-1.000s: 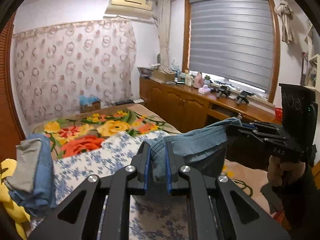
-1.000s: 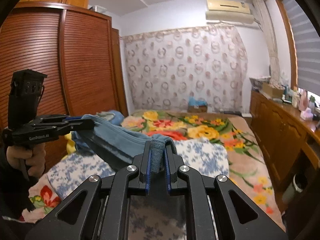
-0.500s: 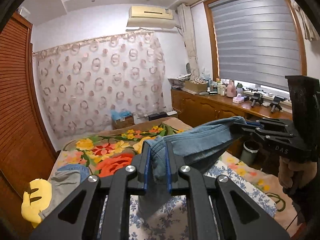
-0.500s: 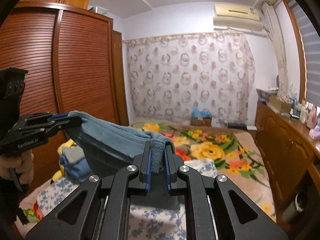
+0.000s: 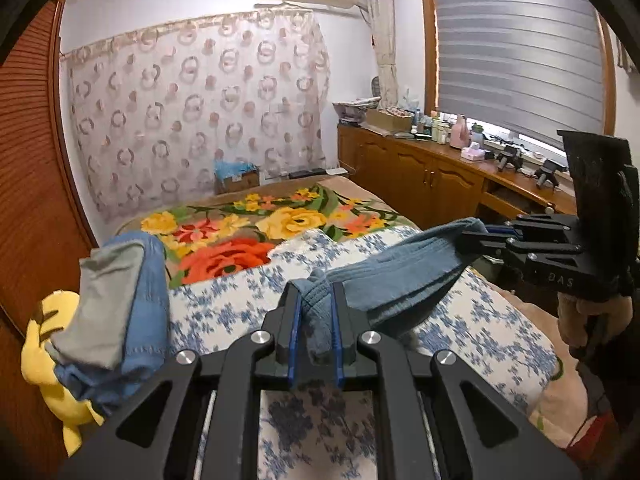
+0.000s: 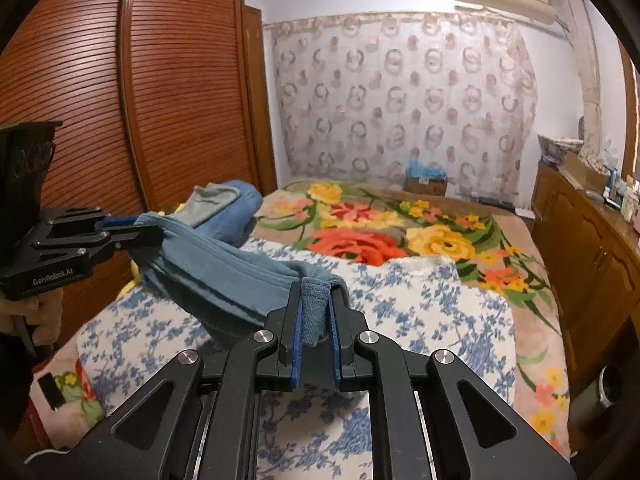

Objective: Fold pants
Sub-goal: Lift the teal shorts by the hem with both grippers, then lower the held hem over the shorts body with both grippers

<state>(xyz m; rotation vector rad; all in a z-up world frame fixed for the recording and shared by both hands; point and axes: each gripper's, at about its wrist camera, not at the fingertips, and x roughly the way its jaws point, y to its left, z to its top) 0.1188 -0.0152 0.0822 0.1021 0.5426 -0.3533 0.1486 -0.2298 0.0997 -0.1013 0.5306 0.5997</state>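
Left gripper [image 5: 316, 320] clamped narrow on one end of the blue pants [image 5: 400, 276]; right gripper [image 6: 318, 312] clamped narrow on the other end. Pants hang stretched btwn the two, up off the bed, over the blue-flowered sheet [image 5: 480, 320]. Further back, left side: folded clothes pile [image 5: 120, 304] on a yellow plush toy [image 5: 44, 352]. Beyond: big-flower blanket [image 6: 400, 232], then patterned curtain [image 6: 400, 92] w/ wardrobe [image 6: 160, 100] beside it.
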